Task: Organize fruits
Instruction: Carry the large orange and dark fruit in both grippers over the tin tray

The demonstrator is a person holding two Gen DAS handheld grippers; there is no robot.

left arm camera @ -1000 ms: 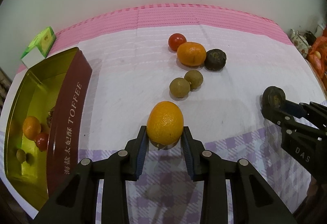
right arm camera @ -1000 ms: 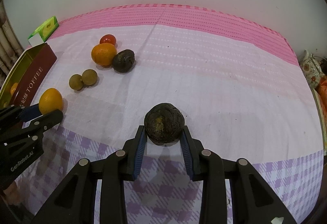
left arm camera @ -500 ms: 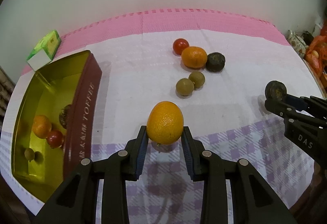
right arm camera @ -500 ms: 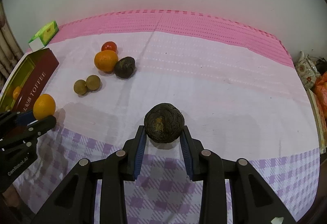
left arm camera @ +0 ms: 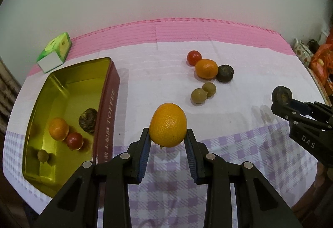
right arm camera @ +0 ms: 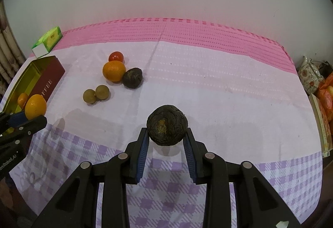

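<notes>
Sitting between the left hand-held gripper (left arm camera: 168, 140) pads (clamped): orange (left arm camera: 168, 125).

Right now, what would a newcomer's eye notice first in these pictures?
First the orange clamped in the left gripper, raised above the cloth beside the tin. Then the dark wrinkled fruit held the same way in the right gripper. Behind them, five loose fruits cluster on the cloth.

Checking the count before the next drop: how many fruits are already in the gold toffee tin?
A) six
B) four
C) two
B: the left wrist view shows four inside the tin: an orange, a red tomato, a dark wrinkled fruit and a small brown fruit.
</notes>
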